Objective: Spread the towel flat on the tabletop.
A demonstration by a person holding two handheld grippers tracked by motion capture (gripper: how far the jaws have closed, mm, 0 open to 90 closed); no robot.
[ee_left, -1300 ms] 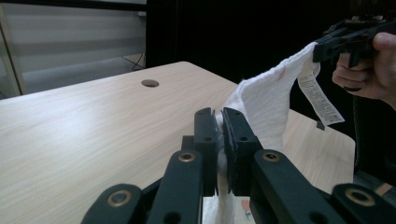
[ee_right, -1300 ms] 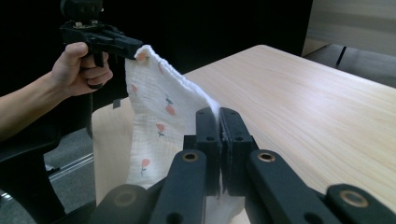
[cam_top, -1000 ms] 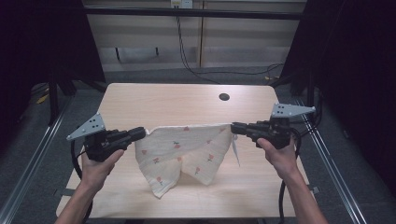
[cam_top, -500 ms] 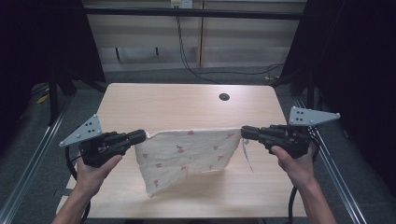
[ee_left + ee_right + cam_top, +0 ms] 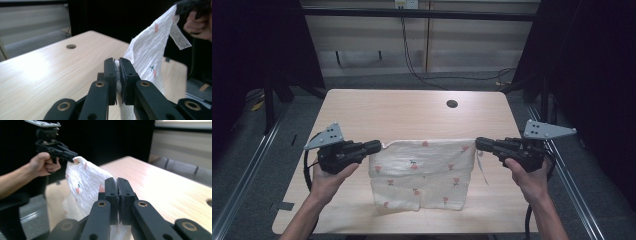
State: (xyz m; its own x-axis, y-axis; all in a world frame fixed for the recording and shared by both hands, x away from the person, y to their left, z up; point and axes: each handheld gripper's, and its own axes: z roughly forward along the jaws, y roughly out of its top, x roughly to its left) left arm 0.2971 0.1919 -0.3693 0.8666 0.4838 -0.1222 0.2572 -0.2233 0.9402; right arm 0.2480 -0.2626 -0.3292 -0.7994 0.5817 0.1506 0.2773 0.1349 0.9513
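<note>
One white cloth [image 5: 422,172] printed with small red cherries hangs stretched over the near half of the table [image 5: 412,112], its top edge pulled taut and its lower hem seemingly brushing the wood. At the cloth's left top corner the left gripper [image 5: 376,146] has its jaws clamped tight on the fabric; at the right top corner the right gripper [image 5: 480,144] is pinched just as firmly on the other corner, beside a dangling label [image 5: 482,169]. The spreading looks done: the cloth is lifted and opened flat. Laying it down or folding it appears to be what remains. Beyond the cloth, one round hole [image 5: 452,104] sits in the table.
</note>
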